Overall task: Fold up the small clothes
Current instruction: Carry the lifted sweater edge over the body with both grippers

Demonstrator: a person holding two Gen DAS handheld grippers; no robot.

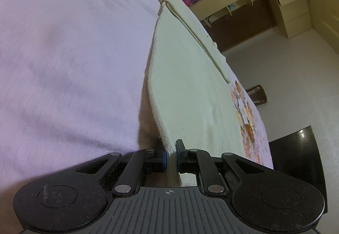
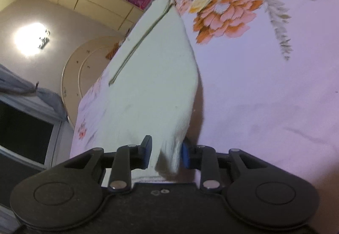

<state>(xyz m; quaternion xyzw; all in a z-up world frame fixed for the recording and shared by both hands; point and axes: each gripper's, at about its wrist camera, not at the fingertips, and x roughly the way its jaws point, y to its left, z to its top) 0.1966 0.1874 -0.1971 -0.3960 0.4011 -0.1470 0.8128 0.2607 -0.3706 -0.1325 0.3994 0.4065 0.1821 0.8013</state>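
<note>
Your left gripper [image 1: 171,156] is pinched nearly closed on the near corner of the pale cloth [image 1: 186,77]. Your right gripper [image 2: 164,154] is partly open with another corner [image 2: 169,157] bunched between its pads, gripping it. From both grippers the cloth stretches toward 12 o'clock over the flowered sheet [image 2: 264,64].

The bed is covered with a pale lilac sheet [image 1: 63,53] (printed with orange and pink flowers [image 2: 224,15] in some places). On the sheet lies a pale green cloth [image 1: 186,85], with a thin darker stripe along it; its near corners are lifted.
</note>
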